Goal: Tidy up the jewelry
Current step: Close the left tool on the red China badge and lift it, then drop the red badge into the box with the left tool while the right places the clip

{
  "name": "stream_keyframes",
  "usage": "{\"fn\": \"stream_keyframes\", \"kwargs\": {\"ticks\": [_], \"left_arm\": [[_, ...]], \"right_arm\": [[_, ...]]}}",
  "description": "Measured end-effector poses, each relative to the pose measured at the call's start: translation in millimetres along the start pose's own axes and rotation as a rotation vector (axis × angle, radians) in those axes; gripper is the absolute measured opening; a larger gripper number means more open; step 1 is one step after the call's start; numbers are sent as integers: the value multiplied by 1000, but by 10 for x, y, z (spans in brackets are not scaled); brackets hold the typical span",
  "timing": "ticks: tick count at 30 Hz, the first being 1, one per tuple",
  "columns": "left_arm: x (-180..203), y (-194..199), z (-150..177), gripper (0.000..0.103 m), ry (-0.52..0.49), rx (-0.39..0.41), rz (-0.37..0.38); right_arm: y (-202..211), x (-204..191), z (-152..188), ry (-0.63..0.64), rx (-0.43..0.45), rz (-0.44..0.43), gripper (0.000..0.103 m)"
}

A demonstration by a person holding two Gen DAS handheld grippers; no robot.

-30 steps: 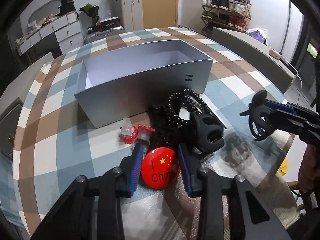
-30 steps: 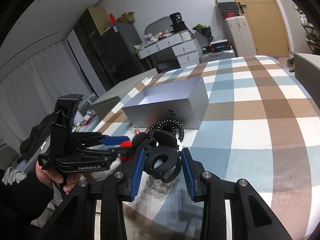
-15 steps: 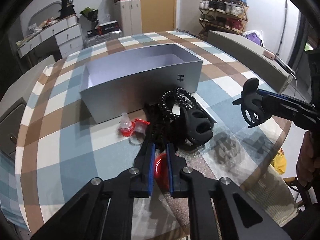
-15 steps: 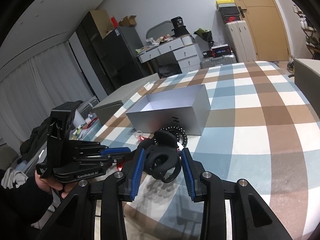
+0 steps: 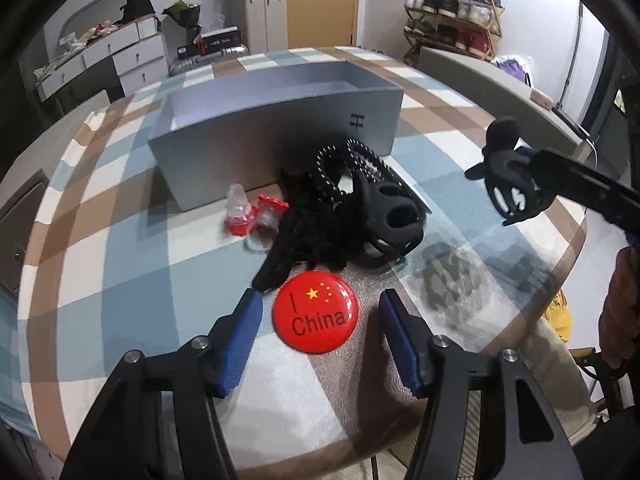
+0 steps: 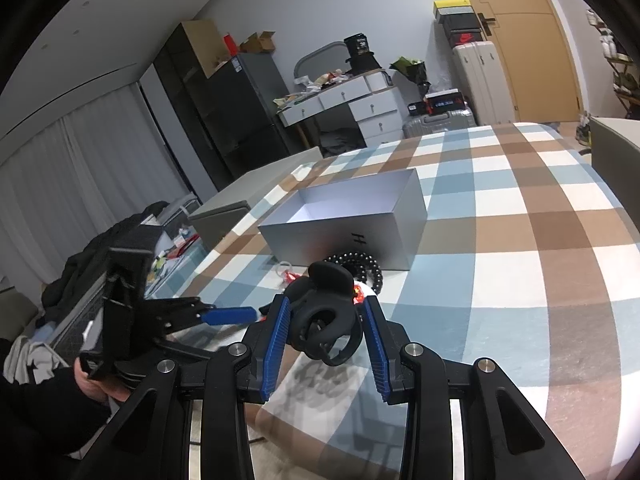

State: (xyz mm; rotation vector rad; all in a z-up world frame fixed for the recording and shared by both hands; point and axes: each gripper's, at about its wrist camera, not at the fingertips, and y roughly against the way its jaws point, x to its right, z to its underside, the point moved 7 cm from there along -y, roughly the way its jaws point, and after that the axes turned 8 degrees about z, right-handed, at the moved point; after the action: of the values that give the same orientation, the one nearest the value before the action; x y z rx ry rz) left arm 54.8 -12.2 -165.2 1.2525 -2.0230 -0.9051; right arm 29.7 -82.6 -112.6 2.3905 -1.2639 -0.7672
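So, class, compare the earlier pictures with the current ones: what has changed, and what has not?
The left tool had shut on the red China badge half a second ago; it has since opened, and the badge lies flat on the table between its fingers. The right tool stays shut on a black hair claw. The grey box and black beads have not moved.

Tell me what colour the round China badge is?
The badge is red with yellow stars and dark lettering, clearest in the left wrist view.

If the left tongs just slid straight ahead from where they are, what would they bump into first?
Probably the red China badge, lying flat between the open left tongs, so it may slip between the fingers untouched. Next comes the black pile of beads and hair clip, then the gray box. Their height over the table is unclear.
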Motion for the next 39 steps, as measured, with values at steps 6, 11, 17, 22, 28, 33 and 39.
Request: {"fn": "stream_keyframes", "kwargs": {"ticks": [6,11,17,22,28,33,39], "left_arm": [[15,26,15,37,-20,-21,1],[1,134,19,37,-15,11,-16],[-134,511,-282,38,17,148,-52],[-346,661,-724,38,43,237,-46],[-526,446,-1047,38,63,247,-17],[-515,296,-1088,38,68,246,9],[-464,307,-1084,38,75,244,12]], "right_arm": [[30,23,-20,-11,11,0,36],[28,10,-61,-12,15,-6,36],[-15,-43,-276,9,31,-39,36],[-142,-97,-636,9,53,-88,17],[-508,-115,-917,43,42,-65,17],[-462,111,-666,-5,54,-71,19],[1,462,-323,-66,89,20,49]]}}
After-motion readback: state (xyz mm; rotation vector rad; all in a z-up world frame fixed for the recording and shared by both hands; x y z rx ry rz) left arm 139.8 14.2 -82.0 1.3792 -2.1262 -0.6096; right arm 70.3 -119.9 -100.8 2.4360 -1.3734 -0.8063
